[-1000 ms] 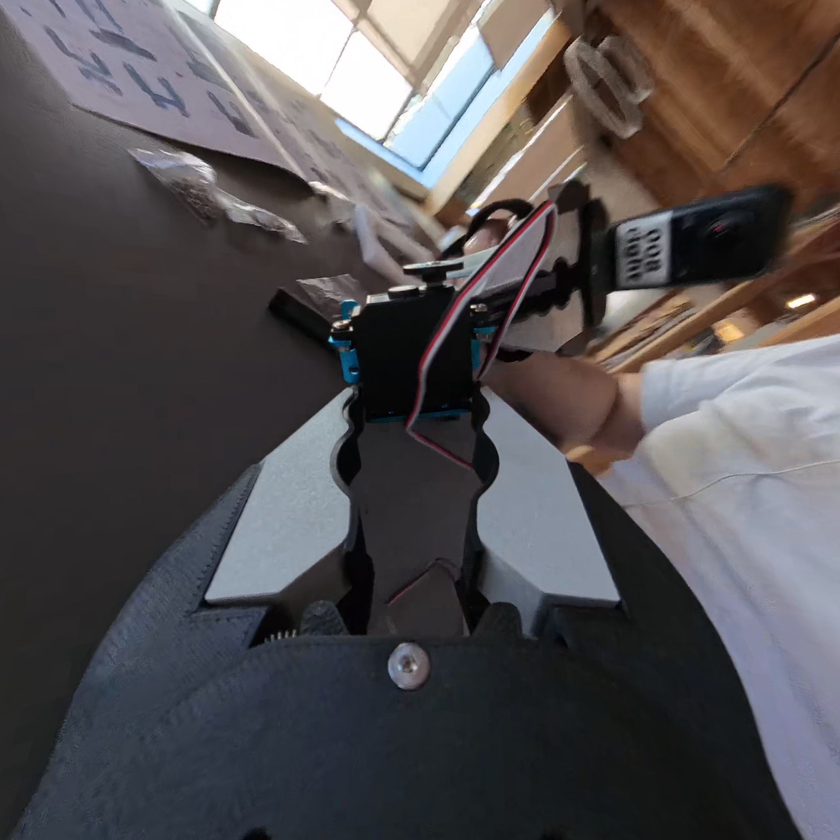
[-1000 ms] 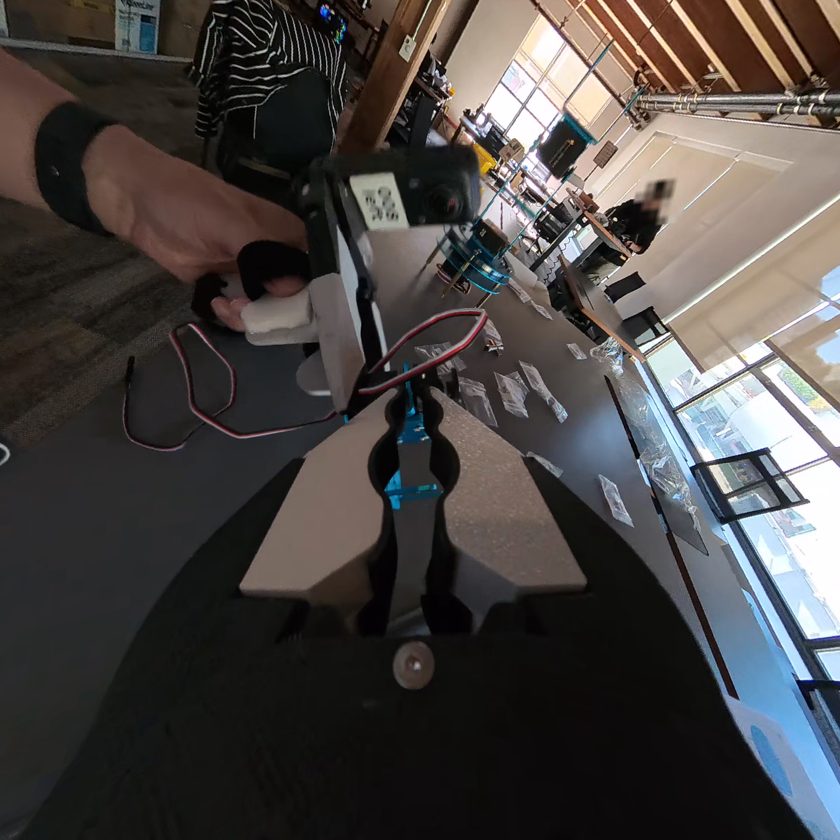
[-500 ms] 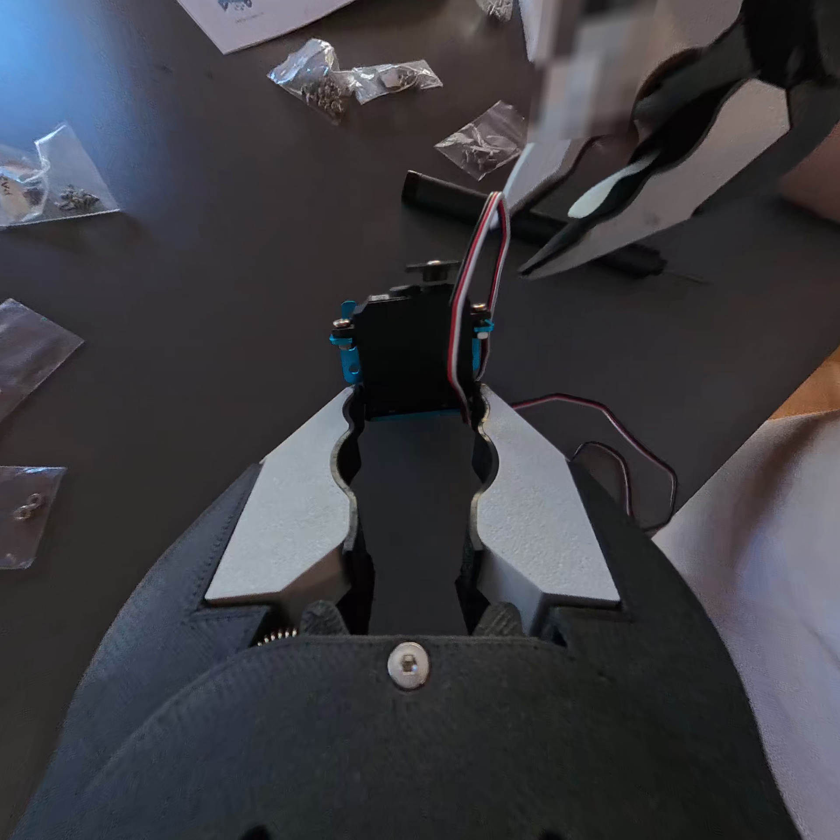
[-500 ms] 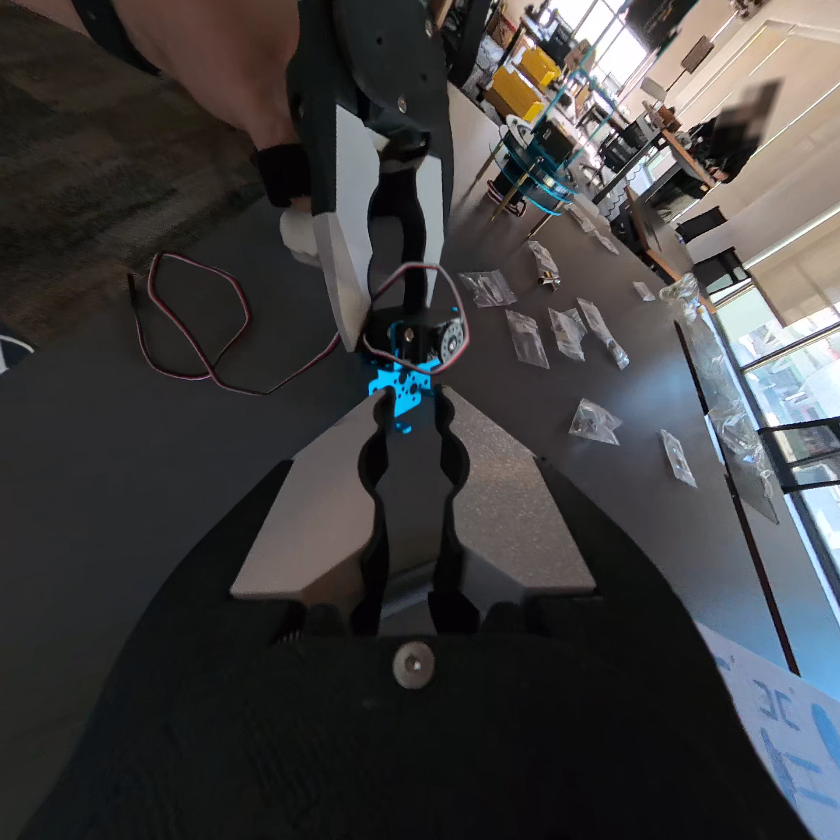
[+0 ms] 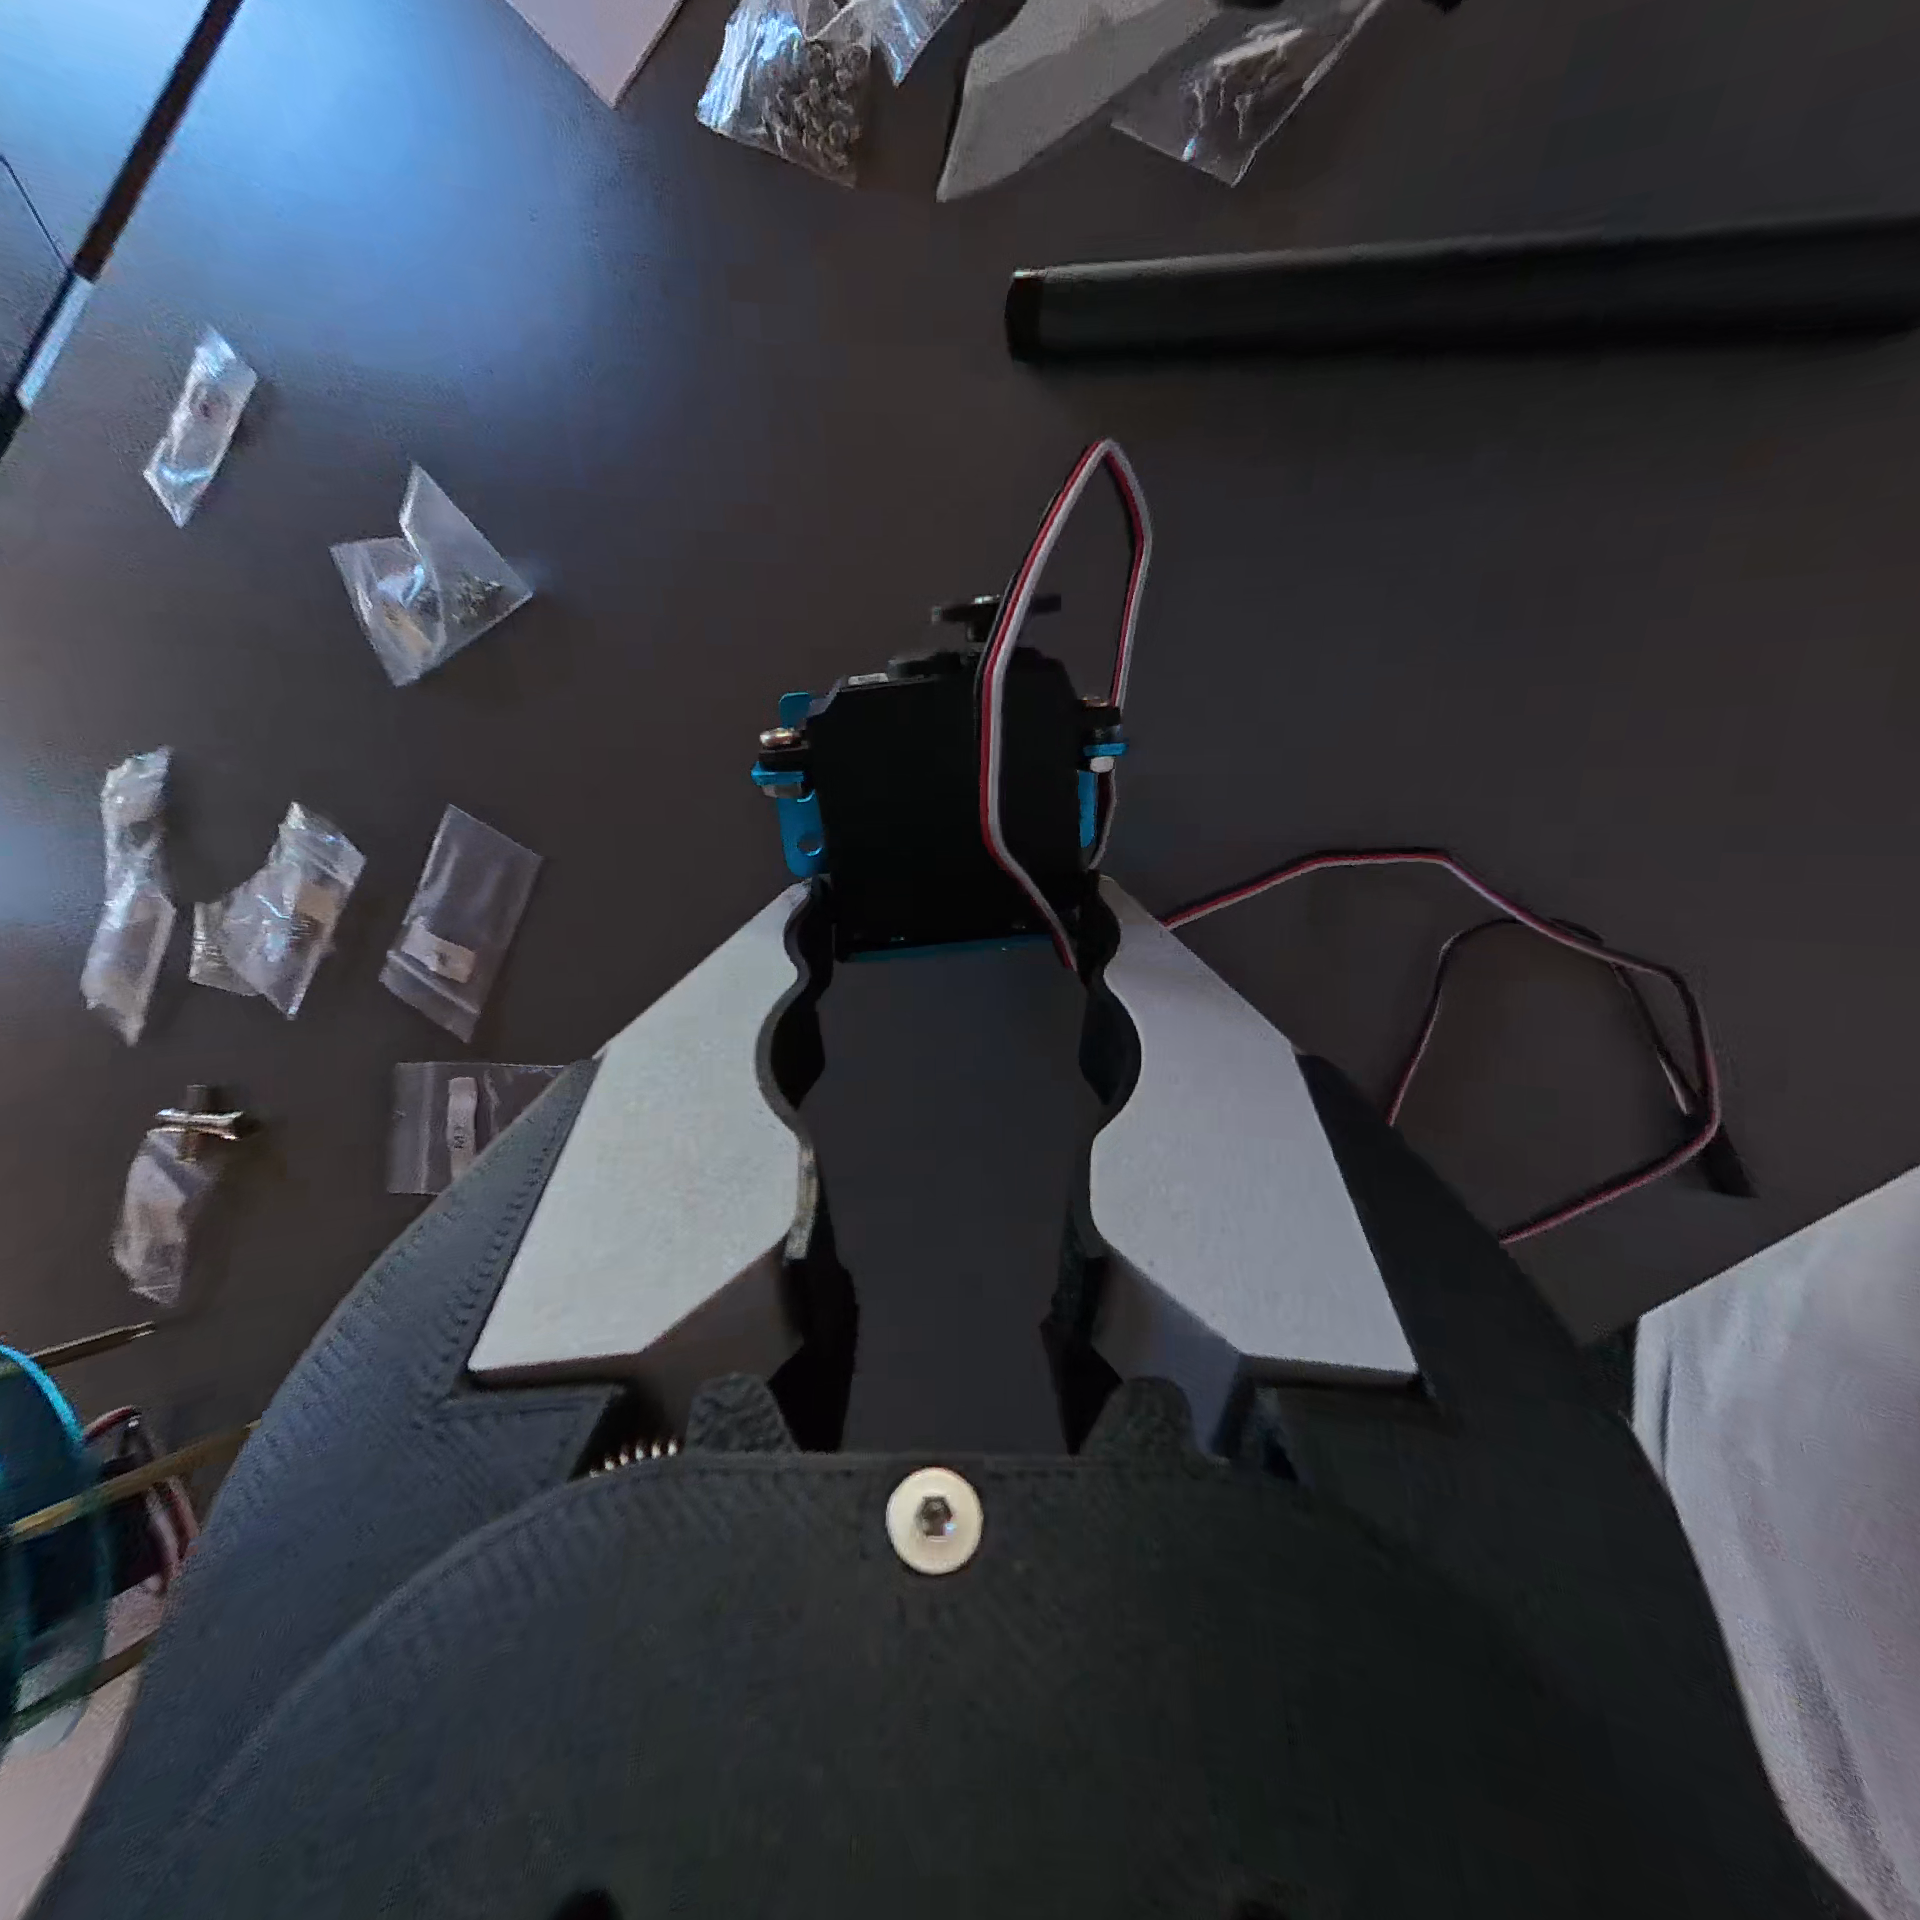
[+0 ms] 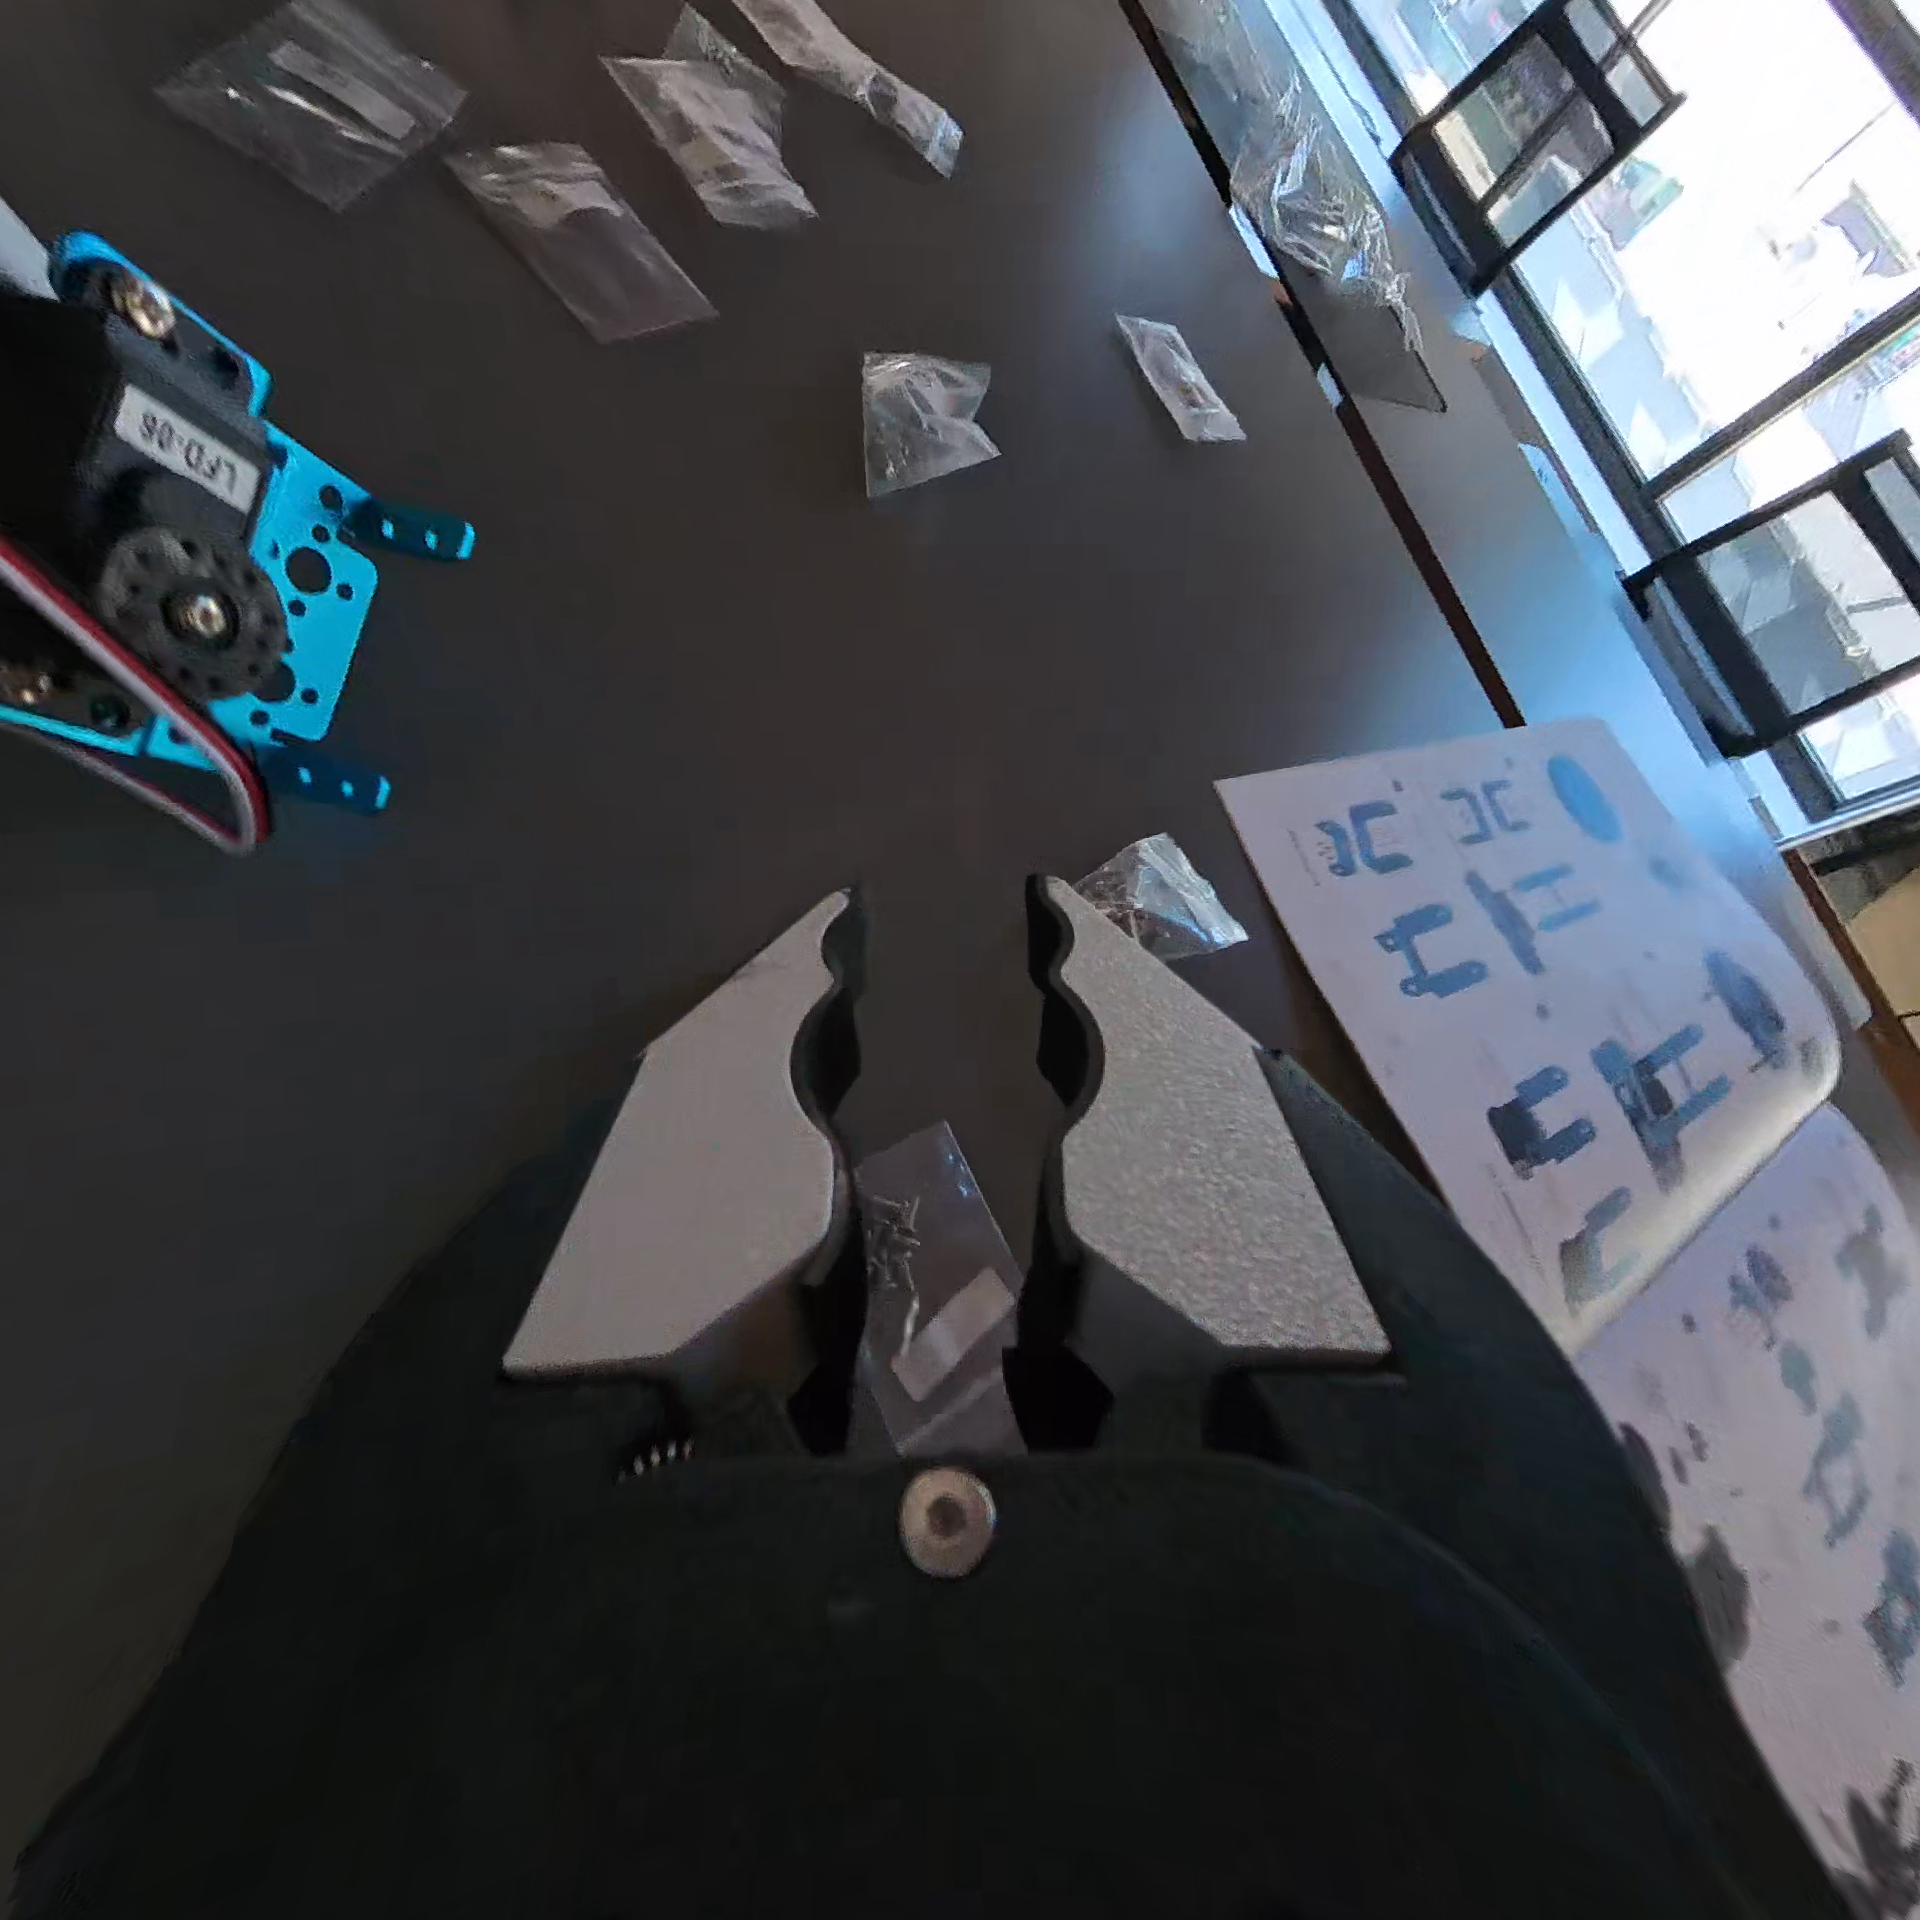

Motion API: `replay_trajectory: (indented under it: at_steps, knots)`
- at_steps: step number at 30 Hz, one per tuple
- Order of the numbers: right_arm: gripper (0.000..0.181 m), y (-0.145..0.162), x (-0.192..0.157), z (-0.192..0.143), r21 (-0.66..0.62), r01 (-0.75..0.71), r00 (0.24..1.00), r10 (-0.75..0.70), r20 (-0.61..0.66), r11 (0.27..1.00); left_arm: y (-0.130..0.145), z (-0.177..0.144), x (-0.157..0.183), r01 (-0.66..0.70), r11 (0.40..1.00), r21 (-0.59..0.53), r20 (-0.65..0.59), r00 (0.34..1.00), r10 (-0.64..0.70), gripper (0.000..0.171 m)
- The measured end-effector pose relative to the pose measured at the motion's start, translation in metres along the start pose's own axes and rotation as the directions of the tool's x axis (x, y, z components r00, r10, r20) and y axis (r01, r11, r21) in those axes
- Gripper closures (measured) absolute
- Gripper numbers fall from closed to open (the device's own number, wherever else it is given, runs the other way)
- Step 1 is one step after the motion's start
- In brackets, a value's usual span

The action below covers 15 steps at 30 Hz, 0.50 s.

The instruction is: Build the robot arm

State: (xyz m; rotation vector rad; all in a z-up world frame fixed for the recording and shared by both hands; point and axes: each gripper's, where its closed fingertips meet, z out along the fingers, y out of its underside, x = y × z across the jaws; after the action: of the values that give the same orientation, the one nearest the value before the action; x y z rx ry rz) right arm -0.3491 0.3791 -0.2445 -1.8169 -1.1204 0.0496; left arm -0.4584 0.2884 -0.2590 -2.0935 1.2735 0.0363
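Servo [image 5: 940, 800], black box in blue metal bracket: your left gripper [image 5: 951, 914] clamps it. Right gripper [image 6: 945, 914] spread, over clear plastic bag [image 6: 930, 1288].

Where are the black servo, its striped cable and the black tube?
black servo [image 5: 914, 810], left wrist view, on its dark body.
striped cable [image 5: 1455, 868], left wrist view, on the loose run.
black tube [image 5: 1455, 301], left wrist view, on its side.

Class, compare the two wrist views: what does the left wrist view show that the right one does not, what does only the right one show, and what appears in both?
Only the left wrist view shows the left claw shut on the servo, a black rod and the servo's loose cable. Only the right wrist view shows the open right claw, a printed sheet, windows and the servo's round horn. Both show the servo with its blue bracket, small clear bags and the dark table.
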Motion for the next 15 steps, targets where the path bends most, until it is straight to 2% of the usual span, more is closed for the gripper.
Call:
replay_trajectory:
  at_steps: [3,6,11,15]
  knots:
    - [0.151,-0.002,-0.002,0.002,0.018,0.006,1.0,-0.006,-0.02,1.0,-0.006,0.002,0.001,-0.025,0.999,-0.031,0.007,1.0,0.025,0.123]
    - [0.155,-0.009,0.0,0.001,0.048,0.046,0.998,-0.043,-0.056,0.998,-0.008,0.004,0.002,-0.01,0.998,-0.056,-0.04,0.999,0.008,0.123]
    - [0.162,-0.01,-0.01,0.003,0.07,-0.027,0.999,0.025,0.022,0.997,-0.011,0.003,0.006,0.116,0.98,-0.158,-0.233,0.96,-0.152,0.123]
    - [0.165,-0.006,-0.017,0.006,0.069,-0.032,0.997,0.027,0.066,0.997,-0.009,0.003,0.001,0.171,0.941,-0.292,-0.272,0.928,-0.253,0.123]
